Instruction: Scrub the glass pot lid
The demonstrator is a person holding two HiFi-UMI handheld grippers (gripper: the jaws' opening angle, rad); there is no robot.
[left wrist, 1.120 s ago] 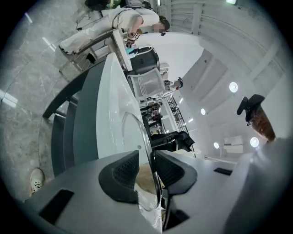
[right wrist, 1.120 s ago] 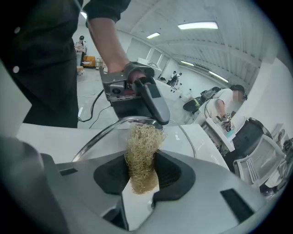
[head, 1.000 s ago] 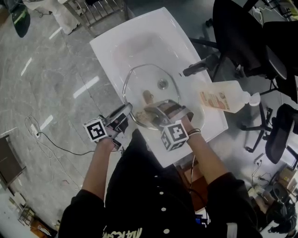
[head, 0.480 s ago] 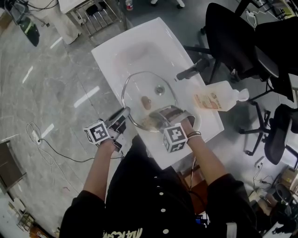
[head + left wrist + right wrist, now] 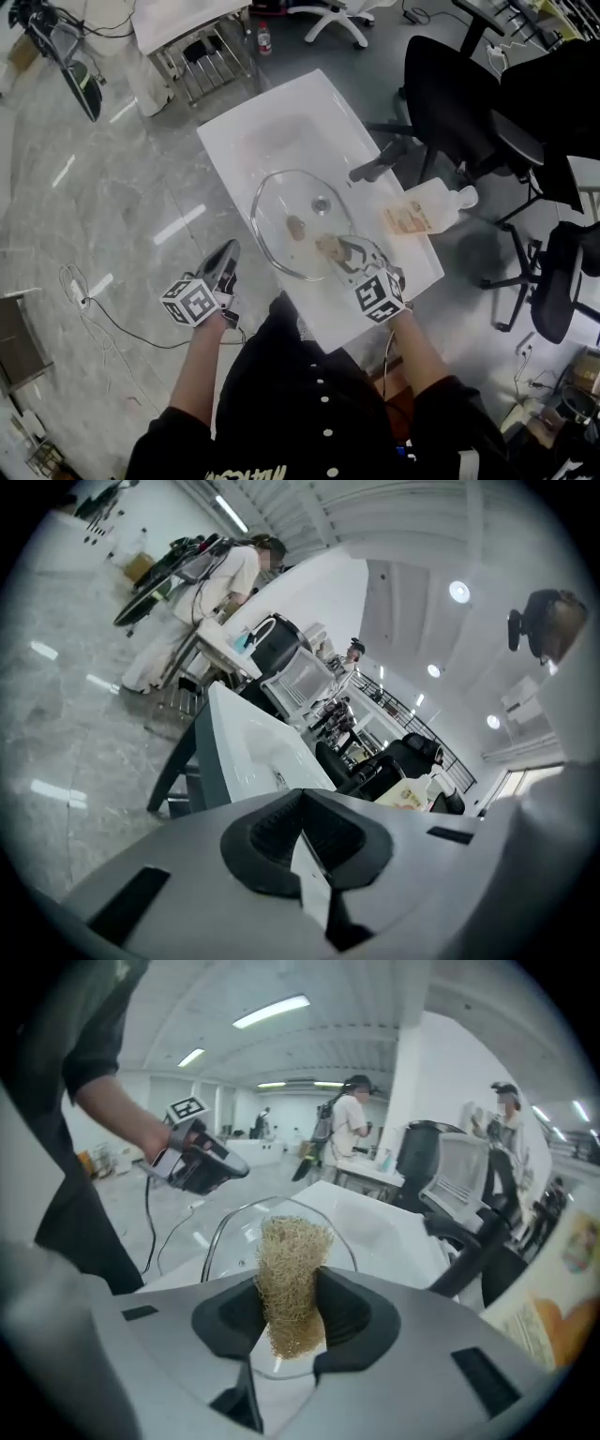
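Note:
The glass pot lid (image 5: 281, 217) lies in the white sink (image 5: 248, 141), with its brown knob (image 5: 296, 226) near the middle. My right gripper (image 5: 343, 253) is over the lid's near right rim, shut on a tan fibrous scrub pad (image 5: 328, 247). In the right gripper view the scrub pad (image 5: 292, 1274) stands pinched between the jaws, above the lid (image 5: 225, 1232). My left gripper (image 5: 226, 260) hangs over the floor left of the sink, apart from the lid. Its jaws (image 5: 302, 829) are shut with nothing between them.
A soap bottle (image 5: 422, 214) lies on the sink's right edge, next to the dark faucet (image 5: 375, 167). Black office chairs (image 5: 459, 94) stand to the right. A cable (image 5: 94, 291) runs across the marble floor at left. A metal rack (image 5: 202, 47) is behind the sink.
My left gripper has left the lid's near left rim, drawn back over the floor and shut. The right gripper still holds the scrub pad over the lid.

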